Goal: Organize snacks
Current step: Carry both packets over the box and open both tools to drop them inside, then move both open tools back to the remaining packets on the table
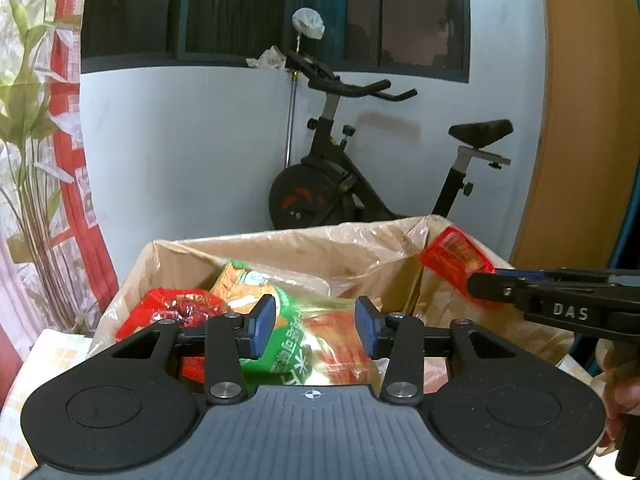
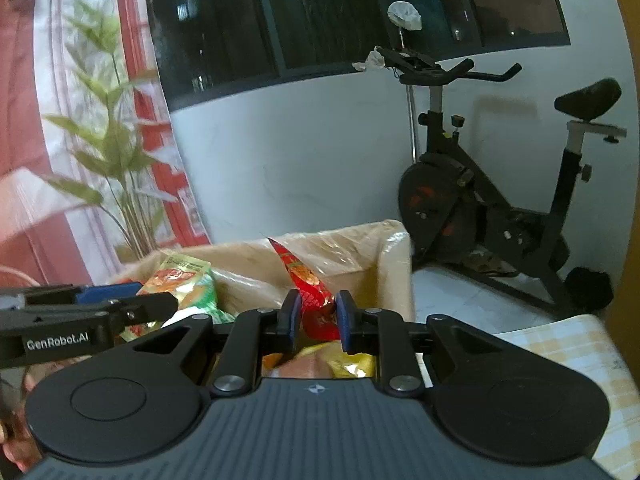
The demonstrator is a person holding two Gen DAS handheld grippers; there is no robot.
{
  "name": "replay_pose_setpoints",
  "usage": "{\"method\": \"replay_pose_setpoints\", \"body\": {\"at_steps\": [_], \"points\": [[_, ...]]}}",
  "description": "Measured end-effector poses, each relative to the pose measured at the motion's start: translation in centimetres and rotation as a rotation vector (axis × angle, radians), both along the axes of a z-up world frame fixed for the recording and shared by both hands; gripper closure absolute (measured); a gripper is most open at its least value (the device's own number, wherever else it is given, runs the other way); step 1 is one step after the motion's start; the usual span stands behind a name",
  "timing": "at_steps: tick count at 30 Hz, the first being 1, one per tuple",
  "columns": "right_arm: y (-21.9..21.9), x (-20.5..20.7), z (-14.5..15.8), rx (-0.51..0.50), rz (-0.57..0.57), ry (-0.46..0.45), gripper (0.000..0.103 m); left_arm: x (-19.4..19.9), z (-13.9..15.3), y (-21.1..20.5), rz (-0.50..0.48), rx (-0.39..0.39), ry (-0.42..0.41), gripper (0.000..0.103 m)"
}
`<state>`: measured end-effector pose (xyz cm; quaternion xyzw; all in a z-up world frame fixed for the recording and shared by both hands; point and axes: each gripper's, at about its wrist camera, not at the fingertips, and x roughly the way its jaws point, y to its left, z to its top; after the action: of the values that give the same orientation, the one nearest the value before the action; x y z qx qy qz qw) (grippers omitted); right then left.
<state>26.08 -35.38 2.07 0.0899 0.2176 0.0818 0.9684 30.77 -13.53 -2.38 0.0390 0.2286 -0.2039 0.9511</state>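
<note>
A cardboard box (image 1: 192,246) lined with clear plastic stands just ahead; a red packet (image 1: 172,308) lies inside it at the left. My left gripper (image 1: 316,328) has its blue pads on either side of a green and orange snack packet (image 1: 288,340), shut on it above the box. In the right wrist view this packet (image 2: 180,280) sticks out past the left gripper (image 2: 152,296). My right gripper (image 2: 318,320) is shut on a thin red packet (image 2: 308,280) that stands up between its pads, near the box (image 2: 392,240) rim. From the left wrist view the right gripper (image 1: 482,286) holds that red packet (image 1: 456,256) over the box's right corner.
A black exercise bike (image 1: 340,184) (image 2: 480,200) stands against the white wall behind the box. A leafy plant (image 1: 32,120) and red curtain are at the left. A checkered cloth (image 2: 560,344) covers the surface under the box. A hand (image 1: 624,384) grips the right tool.
</note>
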Motion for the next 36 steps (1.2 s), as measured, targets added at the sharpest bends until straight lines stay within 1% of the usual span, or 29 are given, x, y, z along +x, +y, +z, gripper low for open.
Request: {"method": "replay_pose_setpoints", "body": {"at_steps": [1,2,3,4,5,6,7,9,14,16,20,21,22,24,27,29,31,36], "points": [[-0.1,0.0,-0.2,-0.016,-0.003,0.008,0.081,-0.1,-0.1,0.0,0.009,0.004,0.004,0.054],[-0.1,-0.1,-0.2,-0.026,-0.007,0.011,0.081,-0.2,-0.1,0.1,0.013,0.006,0.006,0.048],[-0.1,-0.1,-0.3,-0.034,-0.009,0.014,0.078,-0.4,-0.1,0.4,0.013,0.006,0.004,0.045],[-0.1,-0.2,-0.3,-0.037,-0.006,0.015,0.071,-0.7,-0.1,0.5,0.015,0.007,0.0,0.044],[-0.1,-0.4,-0.2,-0.041,-0.003,0.011,0.067,-1.0,0.0,0.7,0.017,0.01,-0.002,0.043],[0.1,-0.8,-0.2,-0.052,-0.001,0.004,0.061,-1.3,0.1,0.8,0.017,0.012,-0.004,0.041],[0.3,-1.0,-0.1,-0.065,0.003,-0.001,0.056,-1.6,0.3,1.0,0.017,0.013,-0.005,0.04],[0.7,-1.7,0.1,-0.096,0.017,-0.009,0.051,-2.2,0.6,1.5,0.02,0.011,-0.01,0.034],[1.9,-3.7,0.5,-0.124,0.029,-0.046,0.04,-4.3,1.3,3.3,0.035,0.001,-0.025,0.03],[2.3,-4.6,0.6,-0.121,0.03,-0.064,0.031,-5.3,1.5,4.1,0.044,-0.003,-0.027,0.03],[2.9,-6.6,0.7,-0.101,0.033,-0.106,0.022,-7.3,1.7,5.9,0.06,-0.019,-0.038,0.027],[3.0,-7.1,0.7,-0.098,0.032,-0.115,0.017,-7.8,1.7,6.3,0.065,-0.023,-0.041,0.025],[3.1,-7.5,0.7,-0.096,0.03,-0.121,0.011,-8.3,1.8,6.7,0.07,-0.028,-0.045,0.024],[3.3,-8.5,0.7,-0.092,0.023,-0.134,0.005,-9.4,1.8,7.6,0.08,-0.037,-0.053,0.024],[3.4,-9.6,0.6,-0.074,0.017,-0.136,0.004,-10.8,1.9,8.5,0.095,-0.044,-0.067,0.022],[3.3,-10.4,0.4,-0.041,0.016,-0.144,0.0,-11.7,1.7,9.1,0.109,-0.044,-0.078,0.019],[3.2,-11.2,0.2,-0.026,0.016,-0.151,0.0,-12.4,1.3,9.5,0.124,-0.047,-0.084,0.018],[3.1,-12.7,-1.0,-0.019,0.04,-0.165,0.0,-13.8,-0.1,10.1,0.145,-0.065,-0.058,0.018]]}}
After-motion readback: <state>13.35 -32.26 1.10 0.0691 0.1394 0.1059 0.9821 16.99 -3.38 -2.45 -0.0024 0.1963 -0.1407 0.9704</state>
